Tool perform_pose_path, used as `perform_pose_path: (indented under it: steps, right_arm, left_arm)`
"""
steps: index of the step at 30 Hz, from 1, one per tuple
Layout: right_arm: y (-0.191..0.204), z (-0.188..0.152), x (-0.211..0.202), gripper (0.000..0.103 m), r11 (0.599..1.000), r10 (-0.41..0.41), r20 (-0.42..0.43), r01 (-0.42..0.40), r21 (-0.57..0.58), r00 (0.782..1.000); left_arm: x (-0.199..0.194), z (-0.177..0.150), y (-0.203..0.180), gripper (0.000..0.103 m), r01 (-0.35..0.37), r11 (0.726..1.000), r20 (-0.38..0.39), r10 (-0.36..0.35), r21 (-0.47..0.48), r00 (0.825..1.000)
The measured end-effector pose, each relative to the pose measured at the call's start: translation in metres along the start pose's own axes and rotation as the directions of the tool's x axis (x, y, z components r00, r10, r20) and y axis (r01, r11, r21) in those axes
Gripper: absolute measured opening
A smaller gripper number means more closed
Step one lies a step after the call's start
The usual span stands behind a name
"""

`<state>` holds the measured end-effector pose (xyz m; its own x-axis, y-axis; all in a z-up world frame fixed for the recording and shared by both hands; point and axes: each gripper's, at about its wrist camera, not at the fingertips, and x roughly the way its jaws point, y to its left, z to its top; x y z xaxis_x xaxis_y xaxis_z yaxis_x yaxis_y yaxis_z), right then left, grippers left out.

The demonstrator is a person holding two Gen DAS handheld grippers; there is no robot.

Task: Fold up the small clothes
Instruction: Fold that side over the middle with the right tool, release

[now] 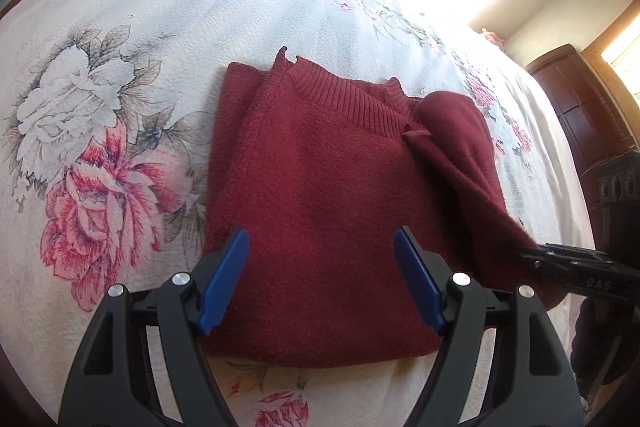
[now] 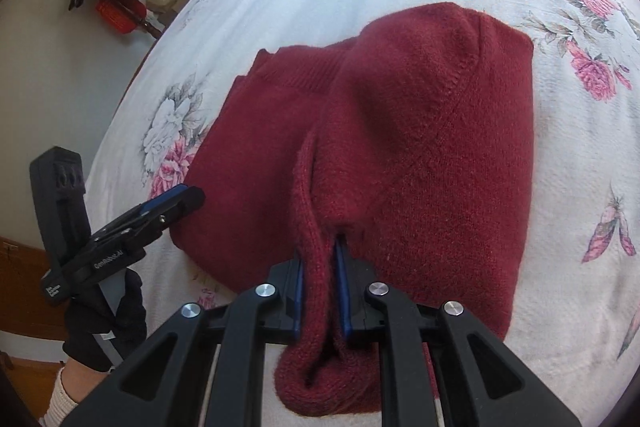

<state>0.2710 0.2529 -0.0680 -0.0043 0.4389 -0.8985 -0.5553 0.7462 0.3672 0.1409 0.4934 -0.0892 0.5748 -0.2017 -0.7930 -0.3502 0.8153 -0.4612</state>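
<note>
A dark red knitted sweater [image 1: 320, 195] lies partly folded on a bed covered by a floral bedspread [image 1: 120, 107]. The right hand-held gripper [image 2: 320, 287] is clenched on a bunched ribbed edge at the sweater's near side, likely a cuff or hem. The left hand-held gripper [image 1: 320, 275] hovers over the sweater's near edge, released and empty. The knit looks soft, floppy and light; it will probably sag and stretch, so edges and corners seem the best holds.
</note>
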Motion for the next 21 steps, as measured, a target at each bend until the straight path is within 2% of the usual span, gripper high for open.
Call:
perform_pose_path:
  steps: [6, 14, 16, 18, 21]
  right_arm:
    - [0.004, -0.009, 0.032, 0.015, 1.000, -0.025, -0.029, 0.025, 0.005, 0.999]
    - [-0.014, -0.014, 0.035, 0.022, 0.996, 0.050, -0.021, -0.049, 0.068, 0.999]
    - [-0.017, -0.014, 0.032, 0.031, 0.992, 0.100, -0.017, -0.099, 0.083, 0.995]
    - [-0.022, -0.014, 0.025, 0.034, 0.976, 0.181, 0.001, -0.180, 0.126, 0.983]
    - [-0.033, -0.018, 0.002, 0.036, 0.927, 0.330, 0.059, -0.335, 0.168, 0.942]
  left_arm:
    - [-0.003, -0.002, 0.006, 0.074, 0.028, 0.999, -0.003, -0.028, -0.030, 1.000]
    - [-0.005, -0.002, 0.001, 0.074, 0.064, 0.996, -0.011, -0.064, -0.059, 0.998]
    - [-0.002, 0.000, -0.004, 0.074, 0.071, 0.996, -0.017, -0.072, -0.060, 0.997]
    - [0.001, 0.001, -0.010, 0.074, 0.080, 0.995, -0.024, -0.082, -0.058, 0.996]
    - [0.006, 0.001, -0.021, 0.074, 0.102, 0.993, -0.034, -0.104, -0.053, 0.994]
